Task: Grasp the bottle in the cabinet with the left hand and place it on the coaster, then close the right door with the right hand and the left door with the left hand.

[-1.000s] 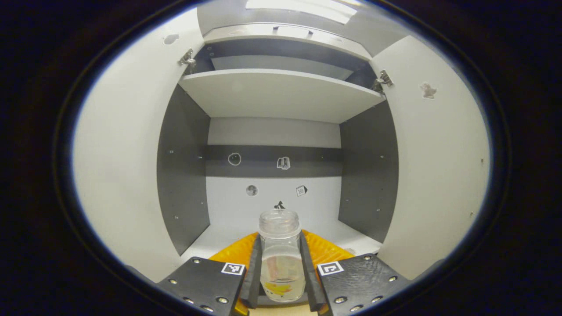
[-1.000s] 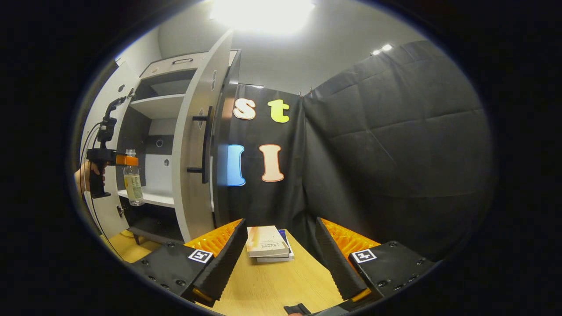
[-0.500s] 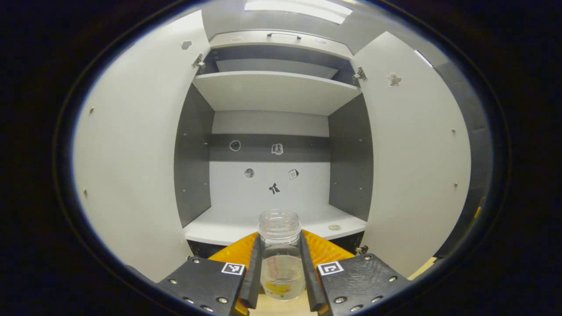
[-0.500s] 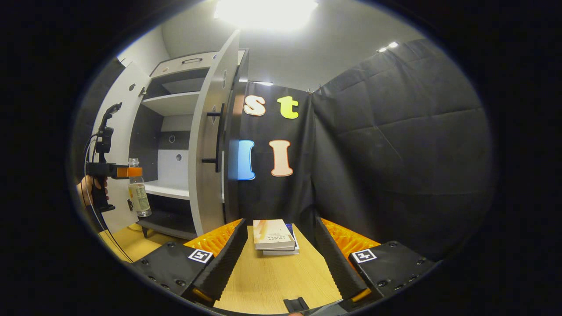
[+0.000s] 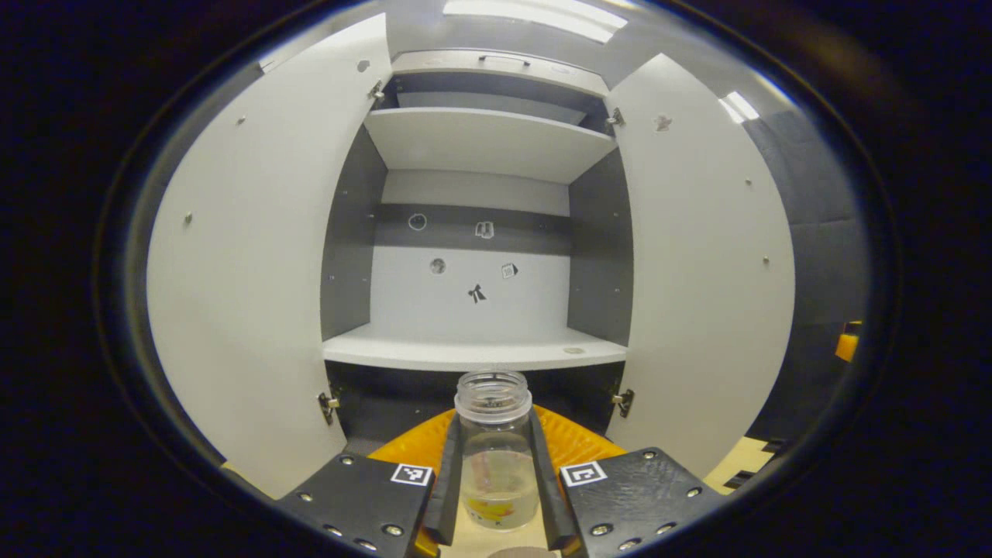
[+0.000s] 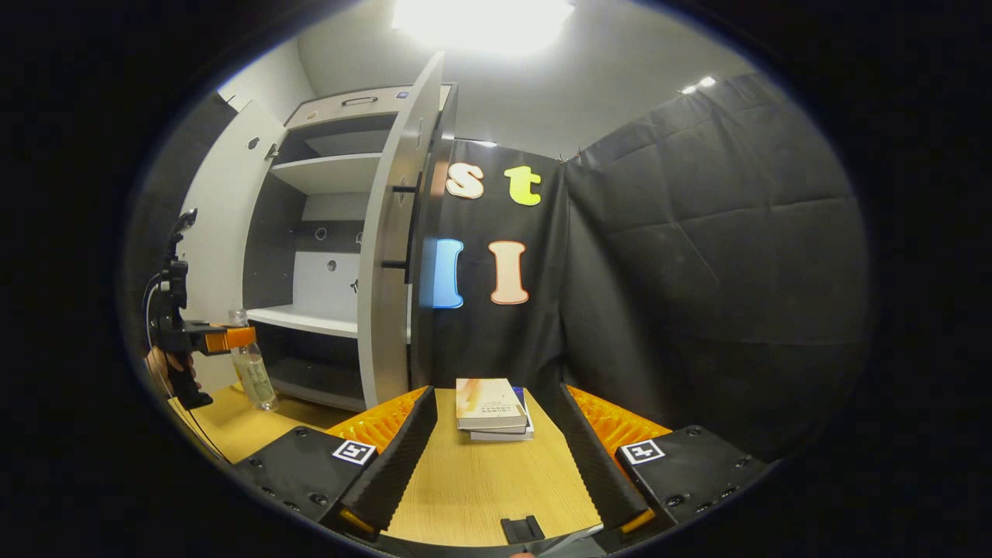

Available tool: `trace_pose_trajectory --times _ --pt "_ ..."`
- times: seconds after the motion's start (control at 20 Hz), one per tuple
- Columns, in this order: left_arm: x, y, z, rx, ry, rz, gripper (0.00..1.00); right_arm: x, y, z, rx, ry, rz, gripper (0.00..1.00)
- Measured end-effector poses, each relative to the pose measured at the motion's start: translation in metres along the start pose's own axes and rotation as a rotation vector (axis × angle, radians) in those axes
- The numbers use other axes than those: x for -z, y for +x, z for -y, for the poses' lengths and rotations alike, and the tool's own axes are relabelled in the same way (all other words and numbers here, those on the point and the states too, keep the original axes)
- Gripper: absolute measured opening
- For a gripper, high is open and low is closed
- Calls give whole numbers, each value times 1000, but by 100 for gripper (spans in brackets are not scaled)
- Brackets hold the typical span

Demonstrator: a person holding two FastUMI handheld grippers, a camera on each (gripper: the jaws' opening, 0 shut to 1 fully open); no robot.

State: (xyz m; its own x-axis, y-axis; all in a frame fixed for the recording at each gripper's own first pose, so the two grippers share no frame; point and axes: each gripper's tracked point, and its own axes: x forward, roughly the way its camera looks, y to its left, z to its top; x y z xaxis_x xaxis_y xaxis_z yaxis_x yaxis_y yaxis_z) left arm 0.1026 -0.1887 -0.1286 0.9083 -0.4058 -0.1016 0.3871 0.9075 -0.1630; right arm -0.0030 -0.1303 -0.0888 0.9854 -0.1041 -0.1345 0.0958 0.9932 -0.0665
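Note:
A clear capless bottle (image 5: pixel 496 457) with a little liquid and a printed label is held upright in my left gripper (image 5: pixel 496 473), both fingers pressing its sides. It hangs in front of the open cabinet (image 5: pixel 473 353), outside and below the shelf. A round grey edge, perhaps the coaster (image 5: pixel 518 552), peeks in under it. In the right gripper view the bottle (image 6: pixel 252 372) is low over the wooden table (image 6: pixel 480 480), with a hand (image 6: pixel 159 368) holding the left gripper (image 6: pixel 232 339). My right gripper (image 6: pixel 496 457) is open over the table. The right door (image 6: pixel 391 240) and left door (image 5: pixel 248 256) stand open.
A short stack of books (image 6: pixel 492 407) lies on the table ahead of my right gripper, near the black cloth wall. The right door carries a dark bar handle (image 6: pixel 409 225). A small black clip (image 6: pixel 521 530) sits at the table's near edge.
My left gripper has pulled the bottle back out of the cabinet and lowered it toward the table. The right gripper view has shifted a little; that gripper stays open.

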Motion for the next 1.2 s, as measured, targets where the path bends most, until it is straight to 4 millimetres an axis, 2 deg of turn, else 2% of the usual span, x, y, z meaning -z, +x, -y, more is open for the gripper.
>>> trace_pose_trajectory --times 0.15,0.2,0.4,0.75,0.95,1.0,1.2 --pt "39 -8 6 3 32 -45 46 7 -4 -3 -5 -6 -14 99" --pt "49 -10 8 4 34 -55 45 10 -6 -4 -7 -12 -20 96" --pt "84 -13 15 11 24 -97 45 15 -12 -2 -5 -47 -31 99" --pt "126 -17 29 23 20 -121 45 19 -13 6 19 -61 -32 96" --pt "147 -19 27 2 18 -147 45 26 -10 9 22 -45 -55 99" --pt "152 -20 28 0 13 -155 45 28 -10 10 22 -47 -57 96" --pt "170 -24 27 -15 -2 -178 45 27 -6 12 23 -44 -58 99"
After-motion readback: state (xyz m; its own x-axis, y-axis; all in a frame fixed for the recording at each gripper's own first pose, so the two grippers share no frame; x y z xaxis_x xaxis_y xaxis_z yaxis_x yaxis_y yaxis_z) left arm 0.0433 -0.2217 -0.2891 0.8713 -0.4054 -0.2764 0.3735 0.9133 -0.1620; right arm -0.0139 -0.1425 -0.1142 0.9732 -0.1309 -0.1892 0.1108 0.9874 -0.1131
